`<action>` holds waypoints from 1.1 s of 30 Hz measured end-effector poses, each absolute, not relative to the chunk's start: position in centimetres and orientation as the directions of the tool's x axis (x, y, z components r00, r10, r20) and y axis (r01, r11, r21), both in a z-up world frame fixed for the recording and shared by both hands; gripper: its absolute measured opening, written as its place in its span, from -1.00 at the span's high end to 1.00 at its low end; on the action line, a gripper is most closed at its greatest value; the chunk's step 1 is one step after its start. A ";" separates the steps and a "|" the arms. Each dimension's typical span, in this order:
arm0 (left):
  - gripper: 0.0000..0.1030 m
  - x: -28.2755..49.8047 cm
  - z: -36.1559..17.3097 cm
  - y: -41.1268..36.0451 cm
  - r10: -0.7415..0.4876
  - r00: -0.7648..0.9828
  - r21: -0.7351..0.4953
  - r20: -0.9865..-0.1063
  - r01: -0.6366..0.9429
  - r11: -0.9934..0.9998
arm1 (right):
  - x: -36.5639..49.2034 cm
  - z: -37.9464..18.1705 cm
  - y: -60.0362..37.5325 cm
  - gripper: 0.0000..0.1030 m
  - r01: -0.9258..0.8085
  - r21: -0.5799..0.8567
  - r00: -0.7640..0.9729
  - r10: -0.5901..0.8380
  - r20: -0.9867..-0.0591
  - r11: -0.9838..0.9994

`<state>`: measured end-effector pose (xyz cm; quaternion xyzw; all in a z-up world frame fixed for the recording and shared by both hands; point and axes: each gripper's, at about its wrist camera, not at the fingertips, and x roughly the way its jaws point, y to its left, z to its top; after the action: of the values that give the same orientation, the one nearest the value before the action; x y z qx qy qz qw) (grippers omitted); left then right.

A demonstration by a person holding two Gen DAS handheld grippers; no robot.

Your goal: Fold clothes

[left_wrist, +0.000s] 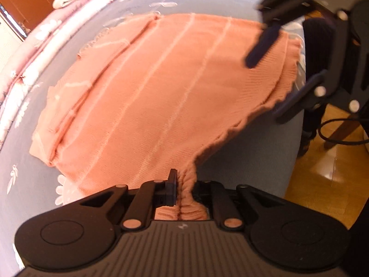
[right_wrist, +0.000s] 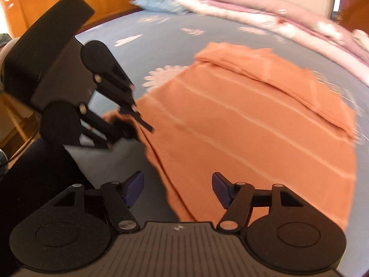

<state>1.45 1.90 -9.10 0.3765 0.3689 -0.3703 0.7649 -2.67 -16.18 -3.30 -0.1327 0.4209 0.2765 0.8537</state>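
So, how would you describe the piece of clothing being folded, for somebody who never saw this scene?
Look at the bed with the grey-blue flowered sheet. Spread across its middle lies the orange knit garment, crossed by thin pale stripes and with a scalloped hem. Unlike the pink quilt heaped at the bed's far edge, its hem corner is pinched in the left claw.

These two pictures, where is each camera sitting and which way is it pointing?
Left wrist view: sits on the left gripper, looking down along its fingers at the orange garment on the blue bedsheet; its jaws are shut on a bunched garment edge, and the right gripper shows at upper right.
Right wrist view: sits on the right gripper, jaws open with nothing gripped, looking down over the same garment; the left gripper shows at left, clamped on cloth.
Shared: the garment, the bedsheet, the pink quilt, and each other's gripper.
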 end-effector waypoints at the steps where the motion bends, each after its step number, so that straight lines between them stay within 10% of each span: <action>1: 0.87 1.6 -8.9 1.9 -0.289 0.457 0.303 -0.841 0.841 0.447 | -3.5 -3.5 -16.8 -0.36 -0.578 -0.022 0.508 0.339 -0.792 0.816; 33: 0.81 2.5 -8.1 1.9 -0.291 0.468 0.274 -0.835 0.810 0.518 | -3.8 -11.1 -19.8 -0.32 -0.495 -0.563 0.732 -0.032 -0.680 0.662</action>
<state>2.53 1.94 -8.09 0.3434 0.3782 -0.3509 0.7848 -3.81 -19.77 -11.08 -0.3879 0.3394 0.1368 0.8460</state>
